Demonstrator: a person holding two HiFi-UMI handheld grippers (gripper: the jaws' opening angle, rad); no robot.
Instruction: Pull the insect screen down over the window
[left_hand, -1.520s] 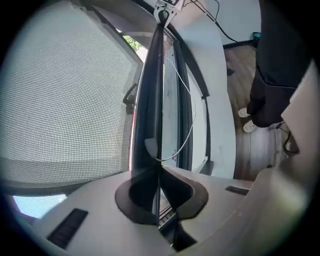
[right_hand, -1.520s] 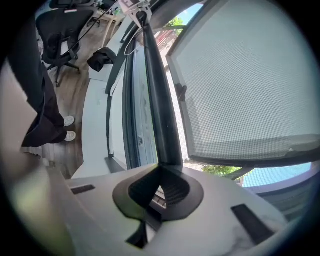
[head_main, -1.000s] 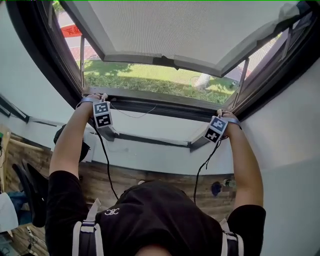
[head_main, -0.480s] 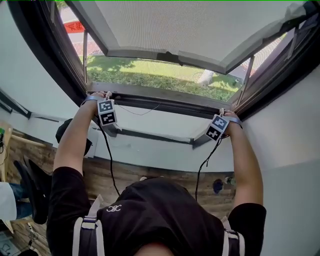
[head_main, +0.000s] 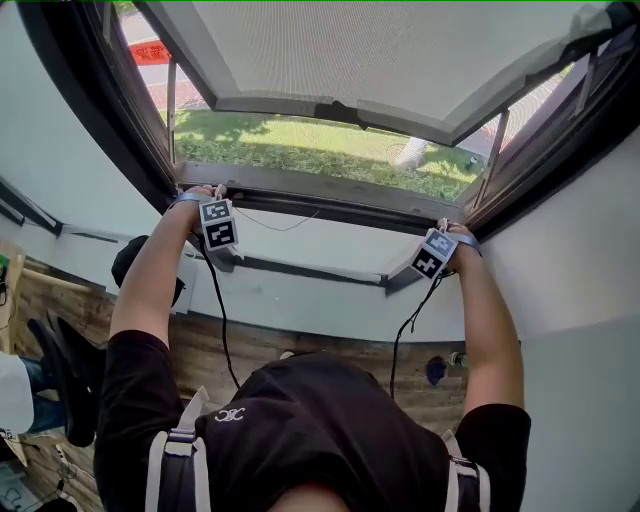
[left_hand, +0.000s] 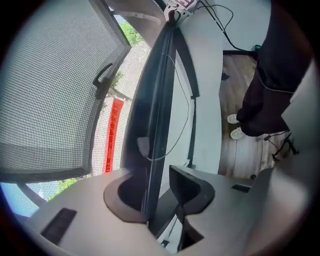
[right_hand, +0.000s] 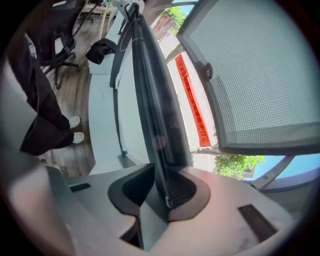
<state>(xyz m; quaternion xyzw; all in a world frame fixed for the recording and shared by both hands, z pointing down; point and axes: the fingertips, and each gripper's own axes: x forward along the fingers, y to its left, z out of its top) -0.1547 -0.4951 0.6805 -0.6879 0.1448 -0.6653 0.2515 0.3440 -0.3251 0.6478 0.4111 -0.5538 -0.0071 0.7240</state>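
The insect screen's dark bottom bar (head_main: 320, 203) lies low along the window sill, with a thin pull cord (head_main: 270, 226) looping below it. My left gripper (head_main: 212, 196) is at the bar's left end and my right gripper (head_main: 441, 228) at its right end. In the left gripper view the bar (left_hand: 155, 125) runs between the jaws of the left gripper (left_hand: 160, 190), which have just been opening; the right-hand pad (left_hand: 186, 186) stands clear of it. In the right gripper view the bar (right_hand: 152, 100) sits between the slightly parted jaws of the right gripper (right_hand: 160, 187), also just opening.
An outward-opened window sash (head_main: 380, 60) with a dark handle (head_main: 332, 112) hangs above the grass outside. A white ledge (head_main: 300, 285) runs under the sill. Below are a wooden floor, a black office chair (head_main: 60, 385) at left, and my grippers' cables.
Both hands have sunk a little with the bar toward the sill. The bar stays between both grippers.
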